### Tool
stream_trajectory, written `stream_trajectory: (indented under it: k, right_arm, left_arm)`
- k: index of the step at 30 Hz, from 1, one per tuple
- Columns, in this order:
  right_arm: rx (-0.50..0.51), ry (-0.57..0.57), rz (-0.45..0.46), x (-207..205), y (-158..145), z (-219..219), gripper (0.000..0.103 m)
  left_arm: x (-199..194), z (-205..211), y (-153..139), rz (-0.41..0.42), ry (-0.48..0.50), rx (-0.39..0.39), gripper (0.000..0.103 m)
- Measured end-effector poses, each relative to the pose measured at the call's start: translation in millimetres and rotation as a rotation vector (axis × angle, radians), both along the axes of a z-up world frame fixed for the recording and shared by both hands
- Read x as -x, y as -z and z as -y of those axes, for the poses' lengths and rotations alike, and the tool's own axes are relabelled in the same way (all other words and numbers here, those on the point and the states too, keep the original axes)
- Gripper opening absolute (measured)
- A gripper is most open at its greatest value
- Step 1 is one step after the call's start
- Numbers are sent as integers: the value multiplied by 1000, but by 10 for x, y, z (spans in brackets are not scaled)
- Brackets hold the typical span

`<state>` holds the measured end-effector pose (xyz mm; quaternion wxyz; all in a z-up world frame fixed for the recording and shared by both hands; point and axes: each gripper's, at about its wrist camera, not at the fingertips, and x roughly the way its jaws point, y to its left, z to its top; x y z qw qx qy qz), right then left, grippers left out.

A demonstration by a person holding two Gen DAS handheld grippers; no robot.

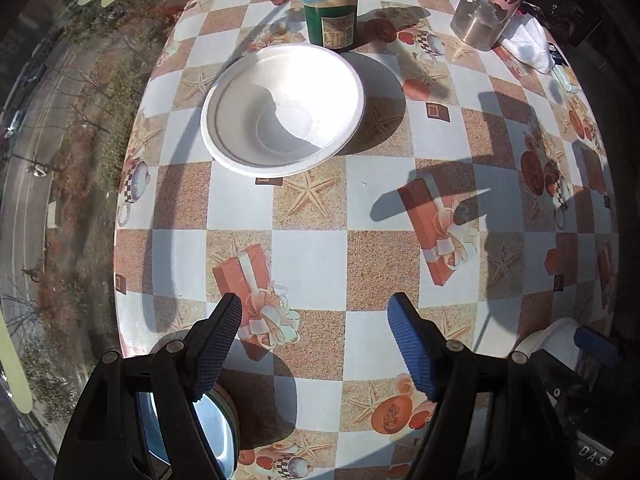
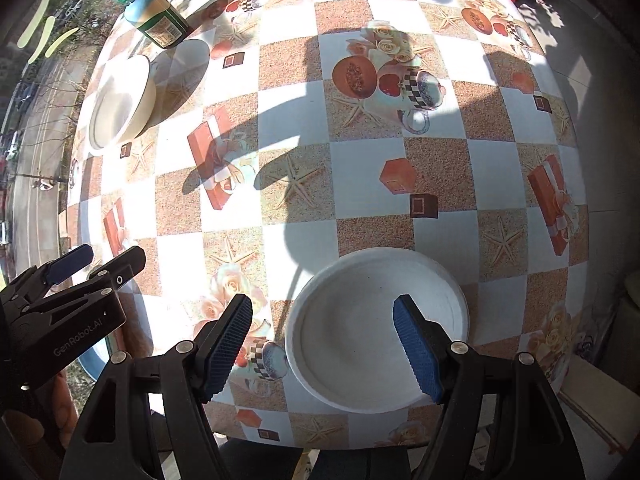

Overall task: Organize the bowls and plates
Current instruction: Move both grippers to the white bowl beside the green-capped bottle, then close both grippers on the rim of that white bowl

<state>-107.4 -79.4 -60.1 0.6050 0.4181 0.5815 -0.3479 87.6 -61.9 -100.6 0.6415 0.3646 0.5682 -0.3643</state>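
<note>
- Bowl (image 1: 283,108): white, upright on the checked tablecloth (image 1: 308,256), just in front of a green bottle (image 1: 329,4).
- Plate (image 2: 376,332): white, near the table's edge (partly under the right claw).
- Left claw (image 1: 315,344): open, holding nothing.
- Right claw (image 2: 323,346): open, holding nothing.

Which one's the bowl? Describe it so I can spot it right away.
On the checkered table, find the green bottle near the far edge. The bowl sits just in front of it: white, deep-sided and empty, unlike the flat white plate under the right gripper.
</note>
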Motion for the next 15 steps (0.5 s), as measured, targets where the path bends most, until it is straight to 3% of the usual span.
stream_trajectory:
  k: [9, 15]
  right_arm:
    - [-11, -110, 29, -785, 59, 337, 74]
    - [2, -164, 65, -1273, 157, 557, 74]
  left_arm:
    - [-785, 158, 67, 53, -212, 22, 79]
    - [-1068, 320, 218, 61, -251, 19, 79]
